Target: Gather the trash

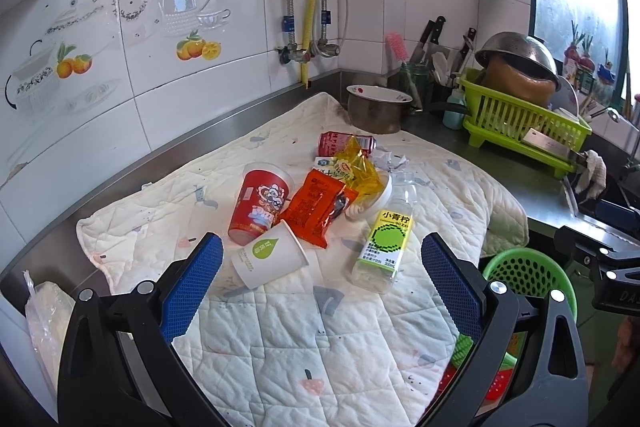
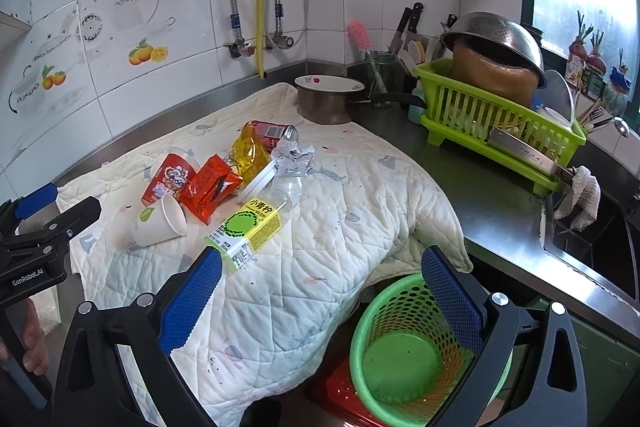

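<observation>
Trash lies in a pile on a white quilted cloth (image 1: 280, 339) on the steel counter: a white paper cup (image 1: 270, 259) on its side, a red noodle cup (image 1: 260, 205), an orange wrapper (image 1: 318, 205), a yellow wrapper (image 1: 360, 169), a red can (image 1: 344, 143), crumpled paper (image 1: 390, 161) and a clear bottle with a green-yellow label (image 1: 384, 243). A green perforated bin (image 2: 416, 351) stands empty below the counter edge. My left gripper (image 1: 320, 255) is open just in front of the paper cup. My right gripper (image 2: 320, 271) is open over the cloth's edge and the bin, near the bottle (image 2: 250, 227).
A steel pot (image 1: 376, 109) stands at the cloth's far corner. A green dish rack (image 1: 524, 125) with a colander and a cleaver is at the right, by the sink (image 2: 592, 239). A plastic bag (image 1: 44, 323) lies at the left. A red basket (image 2: 340, 395) sits under the bin.
</observation>
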Demonstrator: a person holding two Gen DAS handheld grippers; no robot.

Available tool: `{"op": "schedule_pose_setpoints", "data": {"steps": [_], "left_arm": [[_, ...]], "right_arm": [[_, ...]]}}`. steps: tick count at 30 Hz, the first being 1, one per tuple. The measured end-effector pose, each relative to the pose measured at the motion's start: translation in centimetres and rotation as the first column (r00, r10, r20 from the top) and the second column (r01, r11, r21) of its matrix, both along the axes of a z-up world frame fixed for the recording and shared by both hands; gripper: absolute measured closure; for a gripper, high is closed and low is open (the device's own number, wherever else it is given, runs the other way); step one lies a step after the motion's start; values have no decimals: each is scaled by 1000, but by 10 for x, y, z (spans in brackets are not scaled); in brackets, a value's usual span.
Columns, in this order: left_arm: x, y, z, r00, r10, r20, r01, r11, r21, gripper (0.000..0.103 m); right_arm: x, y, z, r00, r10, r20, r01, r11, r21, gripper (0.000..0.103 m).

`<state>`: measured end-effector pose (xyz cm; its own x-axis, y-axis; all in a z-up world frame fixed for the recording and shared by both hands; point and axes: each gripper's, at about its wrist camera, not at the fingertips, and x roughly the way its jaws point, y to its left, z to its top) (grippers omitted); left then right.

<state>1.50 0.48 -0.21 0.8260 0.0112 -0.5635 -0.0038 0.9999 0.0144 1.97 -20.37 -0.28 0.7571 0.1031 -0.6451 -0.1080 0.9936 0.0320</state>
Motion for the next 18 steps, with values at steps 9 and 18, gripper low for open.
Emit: {"op": "schedule_pose_setpoints", "data": {"steps": [9, 18], "left_arm": [[4, 26, -3, 999, 48, -8, -48, 999, -11, 5], [7, 56, -14, 996, 88, -31, -88, 996, 0, 5]], "right_arm": [[20, 25, -12, 998, 56, -30, -56, 998, 3, 6], [60, 59, -43, 988, 102, -117, -102, 995, 8, 7]]}}
